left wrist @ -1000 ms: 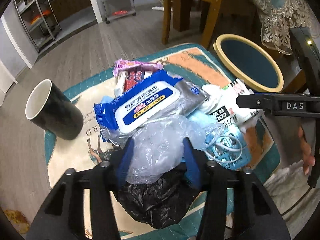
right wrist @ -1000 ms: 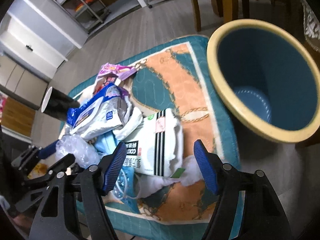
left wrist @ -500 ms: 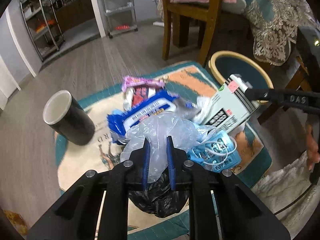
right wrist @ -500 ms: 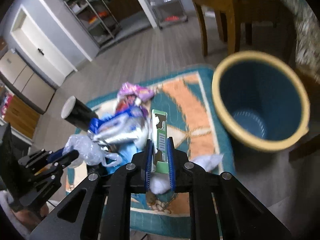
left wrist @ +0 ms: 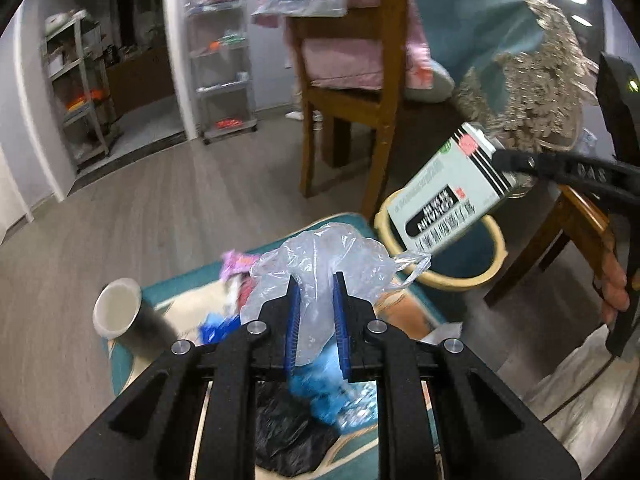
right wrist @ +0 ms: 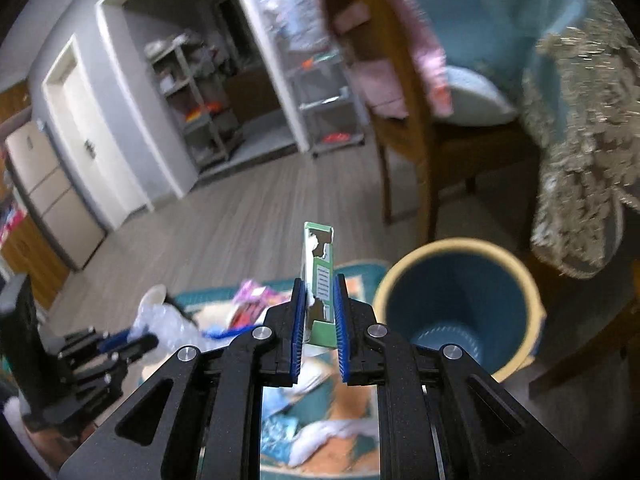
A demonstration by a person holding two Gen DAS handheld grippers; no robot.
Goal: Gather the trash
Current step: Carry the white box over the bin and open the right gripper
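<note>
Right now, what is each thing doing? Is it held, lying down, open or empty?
left gripper: shut on the clear plastic bag, lifted.
right gripper: shut on the white box, held edge-on above the mat.
bin: upright, open, looks empty.
black cup: standing on the mat, tilted in this view.
black bag: crumpled, lying on the mat.
blue wrappers: loose, still on the mat.

One bin [right wrist: 516,276], one cup [left wrist: 120,312], two hand-held grippers, one chair [left wrist: 352,92].

Both my tools are clamped tight: left tool [left wrist: 317,320] near me pointing down-forward, right tool [right wrist: 319,324] off to its right, fingers [left wrist: 614,288] wrapped round the handle.
</note>
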